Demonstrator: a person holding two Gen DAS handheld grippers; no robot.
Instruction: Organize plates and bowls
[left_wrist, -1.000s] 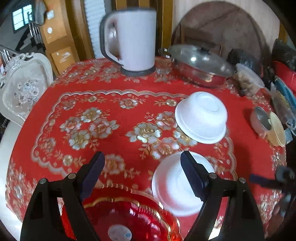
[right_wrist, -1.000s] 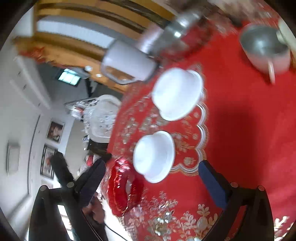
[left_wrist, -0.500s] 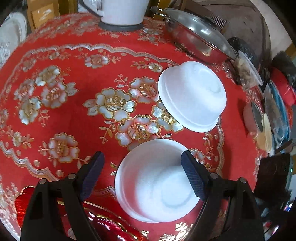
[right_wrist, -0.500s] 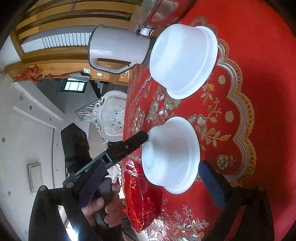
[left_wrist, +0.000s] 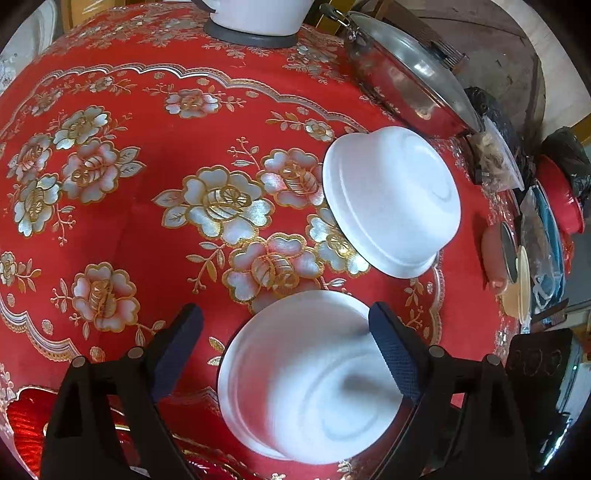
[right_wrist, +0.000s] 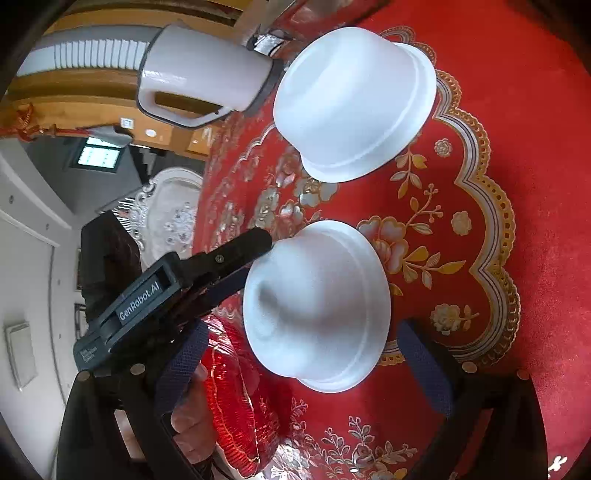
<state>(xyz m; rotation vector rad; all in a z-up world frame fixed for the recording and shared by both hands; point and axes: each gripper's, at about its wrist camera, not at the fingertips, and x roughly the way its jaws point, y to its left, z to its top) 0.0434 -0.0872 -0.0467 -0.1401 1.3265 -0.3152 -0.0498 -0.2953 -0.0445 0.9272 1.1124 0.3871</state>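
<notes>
Moved: left gripper (left_wrist: 284, 332) now lower over near bowl (left_wrist: 310, 391), jaws opening, untouched.
Near bowl: smooth white foam, round, upturned.
Right gripper (right_wrist: 303, 354): spread, beside near bowl.

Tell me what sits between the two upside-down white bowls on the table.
Nothing: only bare red floral tablecloth separates the near bowl from the far bowl; the left wrist view shows this gap best.

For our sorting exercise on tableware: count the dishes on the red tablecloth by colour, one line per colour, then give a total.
White bowls, upside down: 2 — nearer bowl, farther bowl
Red dish with gold trim: 1 — red dish, at the table's near edge
Total: 3
</notes>
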